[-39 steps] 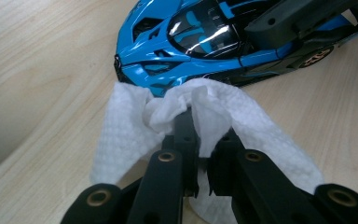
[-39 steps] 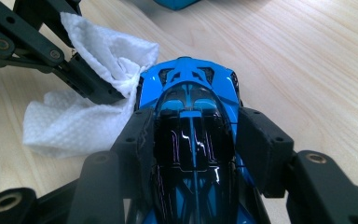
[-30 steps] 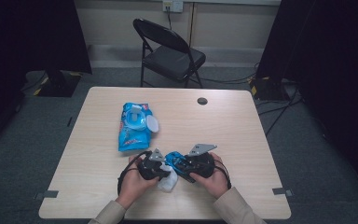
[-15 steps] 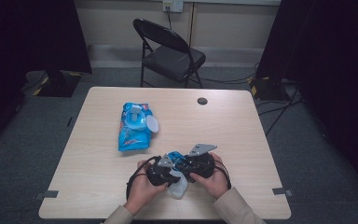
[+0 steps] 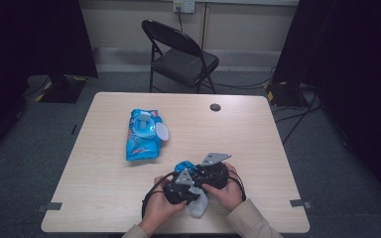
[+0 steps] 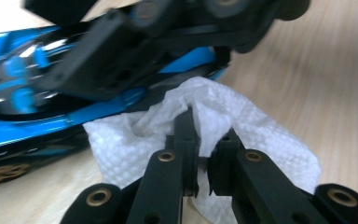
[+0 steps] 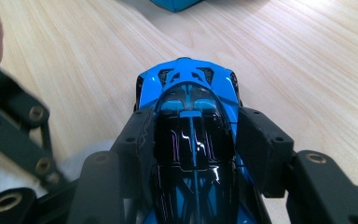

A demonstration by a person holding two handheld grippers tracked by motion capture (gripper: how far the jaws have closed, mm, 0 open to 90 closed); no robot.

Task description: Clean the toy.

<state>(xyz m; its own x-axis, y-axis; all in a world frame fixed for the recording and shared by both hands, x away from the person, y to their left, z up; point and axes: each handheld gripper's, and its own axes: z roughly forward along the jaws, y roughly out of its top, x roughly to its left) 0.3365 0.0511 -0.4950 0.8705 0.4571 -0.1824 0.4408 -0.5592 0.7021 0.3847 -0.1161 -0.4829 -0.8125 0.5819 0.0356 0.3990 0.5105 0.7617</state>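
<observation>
Now left gripper (image 5: 191,191), wipe (image 5: 198,207) nearer car (image 5: 184,166).

Light wood-grain table (image 5: 104,188) on grey carpet. Lying on it: a blue wipes pack (image 5: 143,135), lid open, left of centre; a small dark disc (image 5: 215,107) near the far edge.

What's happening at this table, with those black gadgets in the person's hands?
A person is cleaning a blue toy car with two hand-held grippers. The right gripper is clamped on the car's sides, holding it just over the table. The left gripper is shut on a white wipe and holds it against the car. Farther back on the table lies a blue pack of wipes with its lid flipped open.
</observation>
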